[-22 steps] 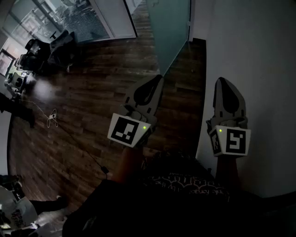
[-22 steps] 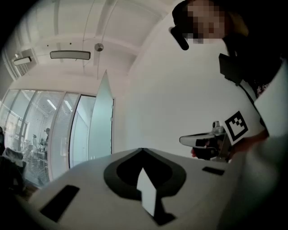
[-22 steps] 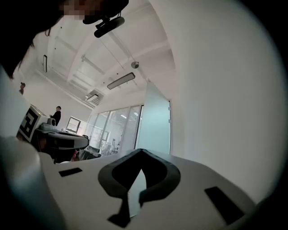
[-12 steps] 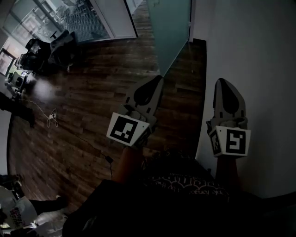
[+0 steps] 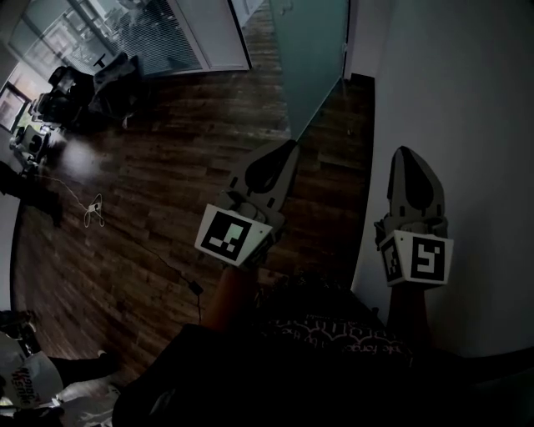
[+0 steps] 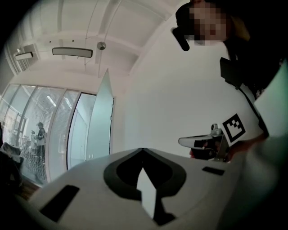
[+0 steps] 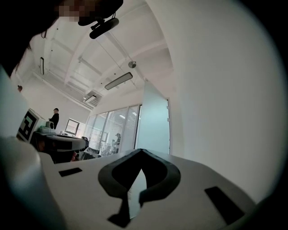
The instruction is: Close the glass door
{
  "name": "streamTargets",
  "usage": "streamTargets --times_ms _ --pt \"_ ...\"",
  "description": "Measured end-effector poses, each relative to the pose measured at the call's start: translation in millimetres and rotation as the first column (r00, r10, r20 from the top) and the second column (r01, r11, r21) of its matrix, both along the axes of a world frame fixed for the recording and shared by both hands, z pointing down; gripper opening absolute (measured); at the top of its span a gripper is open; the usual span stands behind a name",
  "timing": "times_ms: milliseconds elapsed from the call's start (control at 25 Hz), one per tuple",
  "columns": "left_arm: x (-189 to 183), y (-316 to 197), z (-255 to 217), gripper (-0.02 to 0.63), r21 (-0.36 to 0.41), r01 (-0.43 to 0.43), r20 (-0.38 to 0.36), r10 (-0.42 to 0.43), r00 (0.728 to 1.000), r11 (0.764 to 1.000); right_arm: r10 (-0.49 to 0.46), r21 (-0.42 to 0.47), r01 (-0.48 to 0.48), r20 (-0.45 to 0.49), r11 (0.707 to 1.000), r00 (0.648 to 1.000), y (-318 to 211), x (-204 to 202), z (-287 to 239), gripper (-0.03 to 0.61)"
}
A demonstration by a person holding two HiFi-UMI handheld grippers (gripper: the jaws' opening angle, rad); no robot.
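The frosted glass door (image 5: 313,58) stands ajar at the top of the head view, its edge beside the white wall (image 5: 467,125). The door also shows in the left gripper view (image 6: 101,117) and in the right gripper view (image 7: 155,126), well ahead of both grippers. My left gripper (image 5: 286,150) is held over the dark wooden floor, shut, with nothing in it; its tips meet (image 6: 143,149). My right gripper (image 5: 406,154) is next to the wall, also shut and empty, jaw tips together (image 7: 141,150). Neither gripper touches the door.
The wooden floor (image 5: 167,167) stretches left toward black office chairs (image 5: 92,83) and a glazed partition with blinds (image 5: 125,25). A thin cable (image 5: 93,213) lies on the floor at the left. The wall runs close along my right side.
The view has crept slightly forward toward the door. Both grippers keep the same pose and stay shut.
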State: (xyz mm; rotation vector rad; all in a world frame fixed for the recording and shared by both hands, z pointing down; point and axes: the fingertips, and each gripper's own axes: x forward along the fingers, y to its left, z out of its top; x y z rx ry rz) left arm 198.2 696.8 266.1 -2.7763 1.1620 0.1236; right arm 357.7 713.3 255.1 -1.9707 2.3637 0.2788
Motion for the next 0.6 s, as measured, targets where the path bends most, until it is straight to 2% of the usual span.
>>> streamTargets --times_ms 320,600 --pt "-16 -3 4 0.002 -0.022 0.005 -0.015 -0.005 1.000 1.000 -0.026 0.017 0.025 0.023 1.000 0.999 -3 -17 -2 0.003" --pt "-31 -5 2 0.002 -0.006 0.006 -0.034 -0.006 0.999 1.000 -0.065 0.009 0.065 0.016 0.998 0.998 -7 -37 3 0.003"
